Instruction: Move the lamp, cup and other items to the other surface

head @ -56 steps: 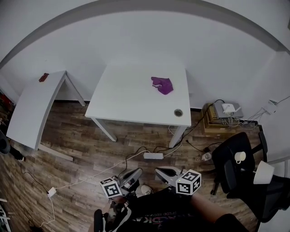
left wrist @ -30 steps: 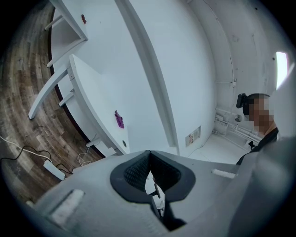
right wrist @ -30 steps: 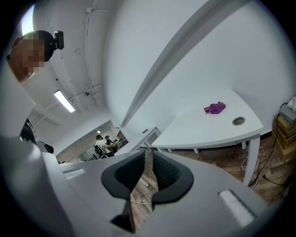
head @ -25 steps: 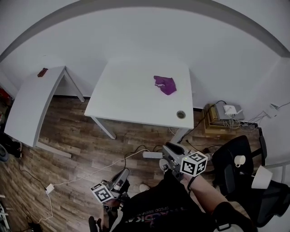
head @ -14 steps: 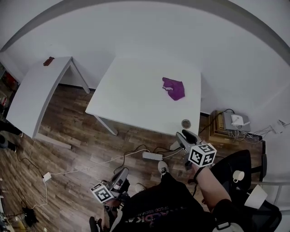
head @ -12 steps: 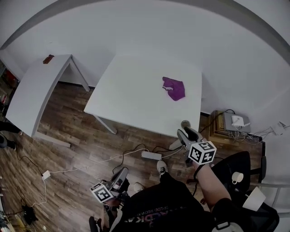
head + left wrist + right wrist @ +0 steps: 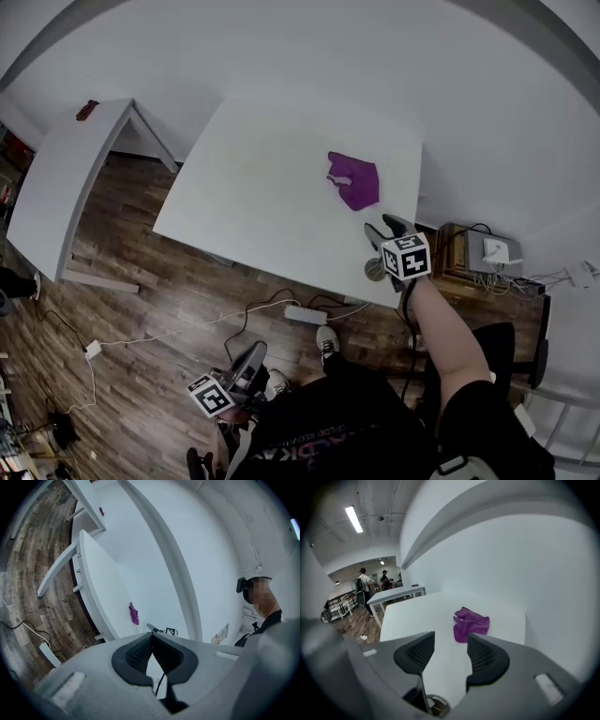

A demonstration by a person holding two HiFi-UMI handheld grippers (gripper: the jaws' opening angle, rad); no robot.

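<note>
A purple cloth (image 7: 354, 180) lies crumpled on the white table (image 7: 262, 187), toward its far right. My right gripper (image 7: 382, 228) hovers over the table's near right corner and points at the cloth (image 7: 469, 624), a short way from it. Its jaws (image 7: 451, 639) are open; they have just been opening and nothing is between them. A small round ring-like thing (image 7: 374, 270) sits on the table just under that gripper. My left gripper (image 7: 249, 358) hangs low by the person's legs, and its pads (image 7: 151, 637) meet with nothing in them. No lamp or cup is in view.
A second white table (image 7: 66, 178) stands at the left with a small dark red thing (image 7: 87, 110) on its far end. A power strip (image 7: 305, 314) and cables lie on the wood floor. A black chair (image 7: 511, 352) and stacked devices (image 7: 487, 251) are at the right.
My right gripper has travelled from beside the chair up over the table's near right corner, toward the purple cloth, and its jaws have spread. The left gripper stays low.
</note>
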